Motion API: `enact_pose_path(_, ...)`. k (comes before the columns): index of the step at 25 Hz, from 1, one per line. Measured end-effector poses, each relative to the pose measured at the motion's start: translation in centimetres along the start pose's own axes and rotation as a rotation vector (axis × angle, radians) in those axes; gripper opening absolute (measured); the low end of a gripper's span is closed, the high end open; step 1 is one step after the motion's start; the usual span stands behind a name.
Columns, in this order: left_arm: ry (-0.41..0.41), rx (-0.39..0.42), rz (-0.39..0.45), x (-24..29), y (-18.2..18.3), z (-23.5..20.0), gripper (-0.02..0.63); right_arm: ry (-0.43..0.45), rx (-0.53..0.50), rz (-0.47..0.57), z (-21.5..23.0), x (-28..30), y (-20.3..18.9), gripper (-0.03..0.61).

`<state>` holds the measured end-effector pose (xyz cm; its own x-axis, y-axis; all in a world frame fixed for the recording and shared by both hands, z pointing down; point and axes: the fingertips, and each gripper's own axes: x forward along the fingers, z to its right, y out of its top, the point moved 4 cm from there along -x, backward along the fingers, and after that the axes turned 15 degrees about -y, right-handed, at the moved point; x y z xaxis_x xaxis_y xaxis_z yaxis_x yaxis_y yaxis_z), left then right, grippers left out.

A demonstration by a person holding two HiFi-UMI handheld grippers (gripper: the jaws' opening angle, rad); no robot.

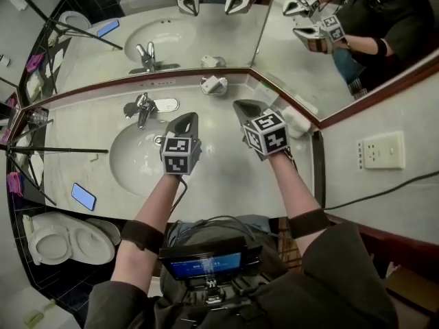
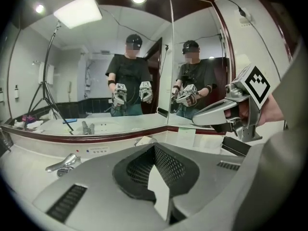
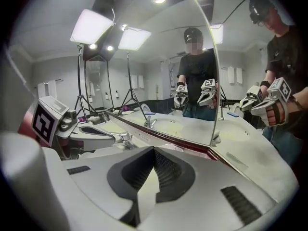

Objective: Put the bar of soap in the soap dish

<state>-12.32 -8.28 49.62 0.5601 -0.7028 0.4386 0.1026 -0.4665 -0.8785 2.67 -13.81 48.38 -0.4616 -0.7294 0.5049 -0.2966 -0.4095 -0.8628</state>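
Note:
A small soap dish [image 1: 214, 84] with a pale block on it stands on the counter right against the mirror, behind the basin; it also shows in the left gripper view as a small white piece, the dish [image 2: 144, 140]. Whether the block is the soap bar I cannot tell. My left gripper [image 1: 186, 117] hangs over the basin's right rim, jaws shut and empty, well short of the dish. My right gripper [image 1: 241, 104] is to the right of it, also shut with nothing between its jaws, slightly right of and in front of the dish.
A chrome faucet [image 1: 143, 108] sits behind the oval basin [image 1: 137, 160]. A phone [image 1: 84, 196] lies on the counter's left front. A white object [image 1: 298, 122] rests in the right corner by the angled mirror. Tripod legs cross the left side; a toilet [image 1: 68, 242] stands below.

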Motion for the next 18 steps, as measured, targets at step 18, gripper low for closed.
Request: enact_pose_path(18, -0.046, -0.001, 0.048, -4.1, -1.9, 4.7, 0.003, -0.026, 0.111, 0.059, -1.8, -6.7, -2.7, 0.017)
